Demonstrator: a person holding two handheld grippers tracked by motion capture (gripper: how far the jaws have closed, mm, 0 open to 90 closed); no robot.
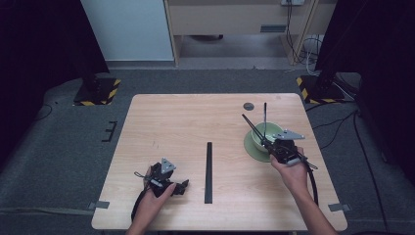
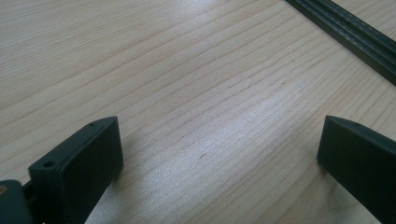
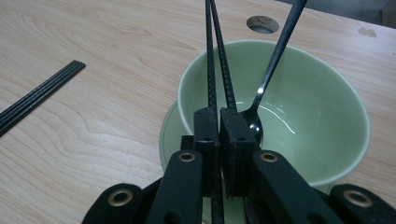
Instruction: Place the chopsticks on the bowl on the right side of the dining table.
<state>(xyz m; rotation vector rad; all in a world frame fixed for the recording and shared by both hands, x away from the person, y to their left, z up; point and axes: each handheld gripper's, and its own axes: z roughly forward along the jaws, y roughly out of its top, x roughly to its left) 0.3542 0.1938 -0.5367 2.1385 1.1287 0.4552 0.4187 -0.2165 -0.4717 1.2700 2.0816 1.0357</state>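
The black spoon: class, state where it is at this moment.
In the high view the black spoon stands at the table's right side, its head inside the green bowl and its handle leaning up toward the far edge, beside the chopsticks clamped in the right hand-held gripper.

high view: above my side, facing forward and down over the whole surface point(image 1: 161, 117) | left gripper view: low along my jaws, close to bare wood | right gripper view: close above the bowl point(image 3: 322, 93) | shared: black strip point(image 2: 355, 37)

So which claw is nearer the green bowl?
The right claw: it sits at the green bowl's rim, clamping chopsticks above it. The left claw rests open across the table, beyond the black strip.
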